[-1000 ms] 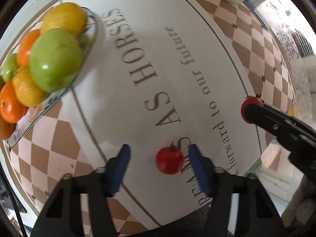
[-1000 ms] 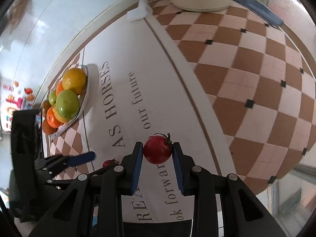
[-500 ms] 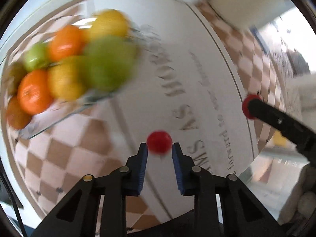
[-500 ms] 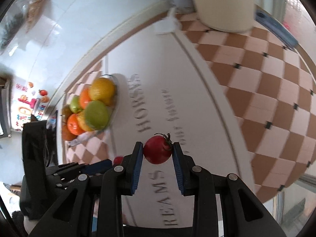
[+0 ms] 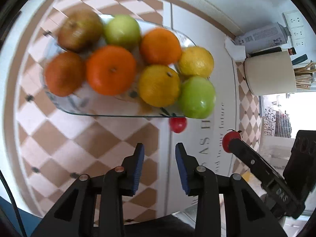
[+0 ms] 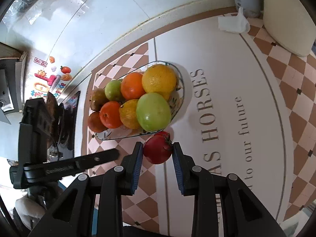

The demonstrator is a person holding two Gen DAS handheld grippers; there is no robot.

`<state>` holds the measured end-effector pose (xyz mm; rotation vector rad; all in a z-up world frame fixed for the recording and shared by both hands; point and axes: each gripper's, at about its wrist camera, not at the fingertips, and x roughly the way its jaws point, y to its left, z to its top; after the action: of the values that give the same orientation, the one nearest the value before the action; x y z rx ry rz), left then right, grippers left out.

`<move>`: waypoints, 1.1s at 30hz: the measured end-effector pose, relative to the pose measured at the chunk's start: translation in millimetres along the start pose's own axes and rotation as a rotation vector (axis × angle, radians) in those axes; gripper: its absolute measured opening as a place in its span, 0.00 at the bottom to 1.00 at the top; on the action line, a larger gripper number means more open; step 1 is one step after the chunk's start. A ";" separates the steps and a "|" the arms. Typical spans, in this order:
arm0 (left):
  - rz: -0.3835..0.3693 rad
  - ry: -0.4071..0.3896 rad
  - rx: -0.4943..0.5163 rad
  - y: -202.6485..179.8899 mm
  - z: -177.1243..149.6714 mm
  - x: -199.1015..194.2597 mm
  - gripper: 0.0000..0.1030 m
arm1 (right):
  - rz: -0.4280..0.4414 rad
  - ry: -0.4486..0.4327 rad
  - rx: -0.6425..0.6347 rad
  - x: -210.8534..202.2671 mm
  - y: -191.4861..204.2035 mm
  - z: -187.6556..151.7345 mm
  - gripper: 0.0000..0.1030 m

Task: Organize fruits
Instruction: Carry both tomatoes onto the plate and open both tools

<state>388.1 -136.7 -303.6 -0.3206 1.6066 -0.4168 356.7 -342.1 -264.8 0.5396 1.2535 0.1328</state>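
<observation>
Tomatoes, two. One (image 6: 158, 151) clamped between the right gripper's (image 6: 156, 154) blue pads, carried in from the lettered cloth to just short of the glass fruit bowl (image 5: 65, 106). The other (image 5: 177, 124) has left the left gripper (image 5: 159, 163), whose fingers now stand parted and empty; it lies on the tablecloth (image 5: 83, 138) against the bowl's rim, below a green apple (image 5: 197, 97). Bowl heaped with oranges, lemons, apples. Judgement: both tomatoes gathered beside the bowl; placing remains.
</observation>
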 end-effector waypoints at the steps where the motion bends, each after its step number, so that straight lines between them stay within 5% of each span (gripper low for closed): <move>1: -0.007 0.008 -0.001 -6.2 -0.6 6.9 0.31 | -0.009 0.000 0.008 -1.1 -4.5 -1.4 0.32; 6: 0.062 0.016 0.065 -32.5 10.3 28.7 0.39 | -0.052 -0.018 0.066 -12.5 -33.6 -10.9 0.32; 15: 0.183 0.011 0.096 -46.9 25.0 62.8 0.39 | -0.095 -0.038 0.155 -30.8 -68.5 -29.1 0.32; 20: 0.219 -0.013 0.190 -58.8 23.4 63.3 0.24 | -0.094 -0.039 0.149 -33.2 -64.8 -30.6 0.32; 27: 0.149 -0.050 0.179 -42.5 9.8 17.1 0.24 | -0.051 -0.023 0.074 -20.7 -31.4 -19.9 0.32; 33: 0.102 -0.144 0.024 7.6 24.1 -55.6 0.24 | 0.047 0.025 -0.023 21.1 15.8 -5.5 0.32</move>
<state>416.9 -106.9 -258.7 -0.2439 1.4690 -0.3268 361.5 -318.6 -277.0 0.5492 1.2631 0.1936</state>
